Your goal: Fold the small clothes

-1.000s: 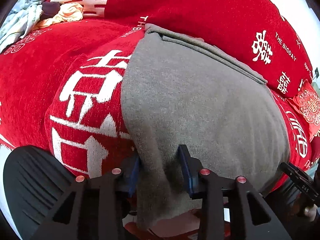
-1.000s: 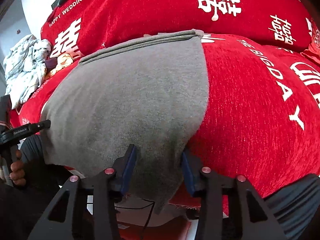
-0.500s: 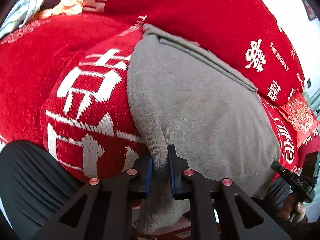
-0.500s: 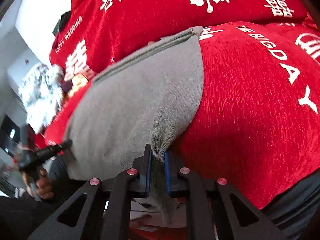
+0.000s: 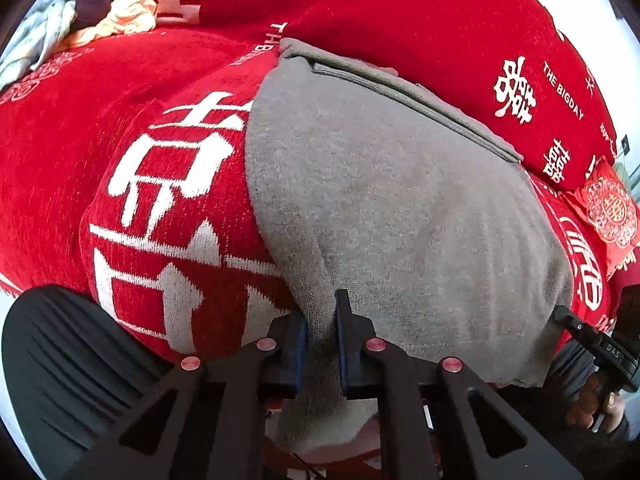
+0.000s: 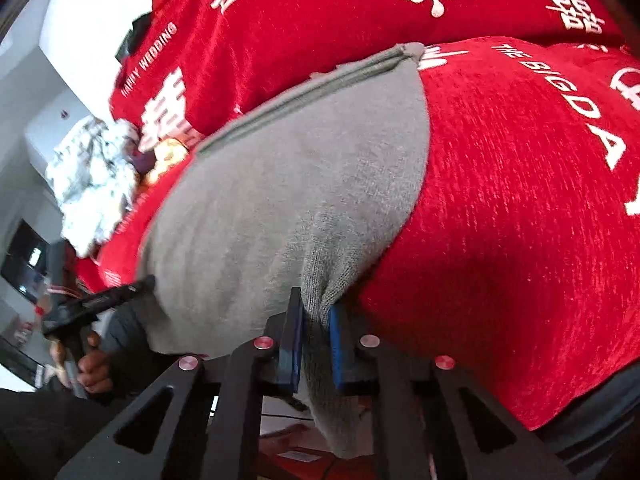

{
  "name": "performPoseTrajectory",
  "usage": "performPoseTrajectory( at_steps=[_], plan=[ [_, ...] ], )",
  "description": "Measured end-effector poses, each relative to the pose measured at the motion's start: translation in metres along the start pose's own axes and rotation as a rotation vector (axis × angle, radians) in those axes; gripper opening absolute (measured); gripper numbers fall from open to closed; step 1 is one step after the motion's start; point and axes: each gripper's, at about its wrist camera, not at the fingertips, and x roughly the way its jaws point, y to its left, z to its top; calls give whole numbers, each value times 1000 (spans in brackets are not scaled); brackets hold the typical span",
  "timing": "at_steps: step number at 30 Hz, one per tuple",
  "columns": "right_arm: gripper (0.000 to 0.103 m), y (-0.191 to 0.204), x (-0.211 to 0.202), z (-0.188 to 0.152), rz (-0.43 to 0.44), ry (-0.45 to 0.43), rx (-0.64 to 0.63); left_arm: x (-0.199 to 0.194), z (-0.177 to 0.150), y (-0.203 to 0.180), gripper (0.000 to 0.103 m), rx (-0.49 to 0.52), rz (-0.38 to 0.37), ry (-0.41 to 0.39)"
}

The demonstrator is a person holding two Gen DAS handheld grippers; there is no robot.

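A grey knit garment (image 5: 400, 208) lies spread on the red sofa cover (image 5: 120, 128), its near hem hanging over the front edge. My left gripper (image 5: 322, 320) is shut on the garment's near left corner. My right gripper (image 6: 316, 312) is shut on the near right corner of the same garment (image 6: 288, 184), which bunches between the blue pads. The other gripper shows at the right edge of the left wrist view (image 5: 600, 348) and at the left of the right wrist view (image 6: 100, 304).
A heap of other clothes (image 5: 60, 20) lies at the sofa's far left, also in the right wrist view (image 6: 96, 176). A red printed cushion (image 5: 608, 208) sits at the far right. The sofa back (image 6: 360, 20) rises behind the garment.
A second ago both grippers were open around the hem corners. Both closed on the cloth half a second ago and still hold it, with the corners slightly pulled up.
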Motion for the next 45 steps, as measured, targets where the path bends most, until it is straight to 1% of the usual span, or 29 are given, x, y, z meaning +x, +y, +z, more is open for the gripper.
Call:
performPoseTrajectory(
  at_steps=[2, 5, 11, 14, 18, 21, 24, 26, 30, 33, 37, 39, 45],
  plan=[
    [12, 3, -8, 4, 29, -13, -12, -9, 2, -1, 13, 0, -12, -20],
    [12, 4, -22, 13, 86, -47, -15, -30, 7, -7, 13, 24, -25, -82],
    [12, -9, -44, 28, 234, -144, 81, -44, 22, -12, 13, 19, -45, -126],
    [12, -8, -48, 34, 245, -177, 100, -51, 33, -16, 13, 6, -73, -150],
    [12, -4, -49, 44, 255, -203, 127, -51, 49, -19, 13, -17, -92, -176],
    [12, -6, -49, 54, 246, -219, 154, -49, 61, -20, 13, -25, -77, -187],
    [12, -9, -48, 68, 226, -230, 172, -48, 76, -14, 13, -66, -95, -198],
    [12, -11, -47, 80, 220, -242, 191, -47, 87, -14, 13, -76, -95, -204],
    [12, -8, -42, 103, 197, -255, 191, -40, 108, -26, 13, -25, -25, -206],
    [12, -8, -37, 115, 171, -257, 191, -34, 121, -28, 13, -23, -19, -197],
    [12, -9, -30, 127, 136, -244, 192, -28, 134, -31, 13, -4, 12, -189],
    [12, -8, -25, 132, 101, -237, 176, -24, 139, -34, 13, 10, 31, -185],
    [12, -8, -12, 144, 36, -216, 163, -8, 149, -38, 13, 28, 80, -158]
  ],
)
